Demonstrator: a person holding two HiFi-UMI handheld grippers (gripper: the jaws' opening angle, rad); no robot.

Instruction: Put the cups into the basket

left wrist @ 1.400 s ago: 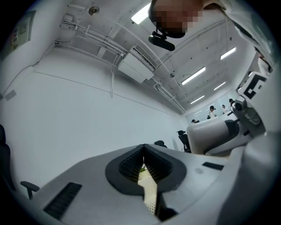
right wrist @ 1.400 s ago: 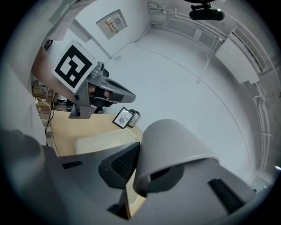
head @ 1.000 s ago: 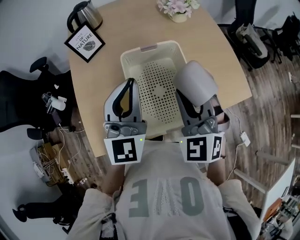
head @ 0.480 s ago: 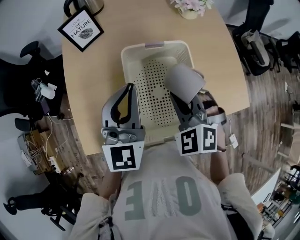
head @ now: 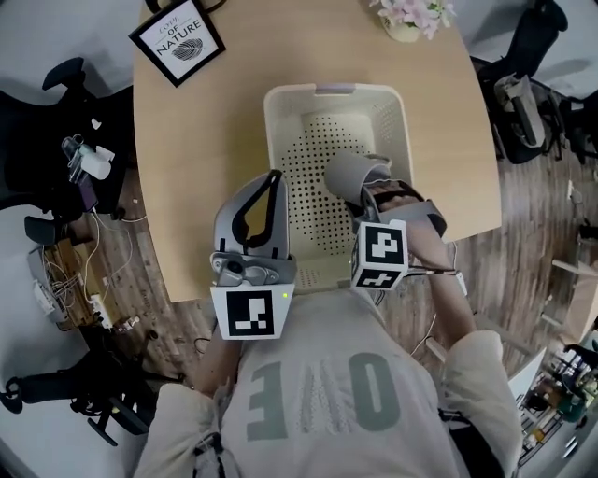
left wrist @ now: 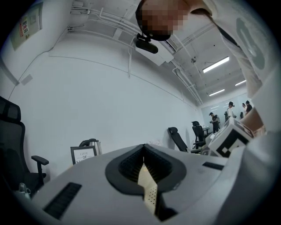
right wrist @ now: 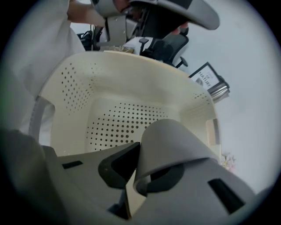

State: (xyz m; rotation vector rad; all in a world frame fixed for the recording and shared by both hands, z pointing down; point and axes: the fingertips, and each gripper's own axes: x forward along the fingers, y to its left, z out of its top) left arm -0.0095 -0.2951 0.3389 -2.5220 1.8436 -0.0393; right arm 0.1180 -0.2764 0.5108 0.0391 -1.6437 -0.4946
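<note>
While the right gripper [head: 372,193] pinches the cup [head: 348,175] by its rim in its jaws, the basket [head: 280,126] lies directly beneath; the left gripper [head: 268,185] has its jaws pressed together.

cup [right wrist: 171,145]: its lower end sinks out of sight between the jaws of the right gripper [right wrist: 134,169].
basket [head: 280,131]: in the head view its near wall is covered by the left gripper [head: 271,187] and the right gripper.
flowers [head: 411,14]: cut off by the head view's top edge.
framed sign [head: 177,40]: top word too small to read.
people [left wrist: 230,110]: distant in the left gripper view, too small to make out.
</note>
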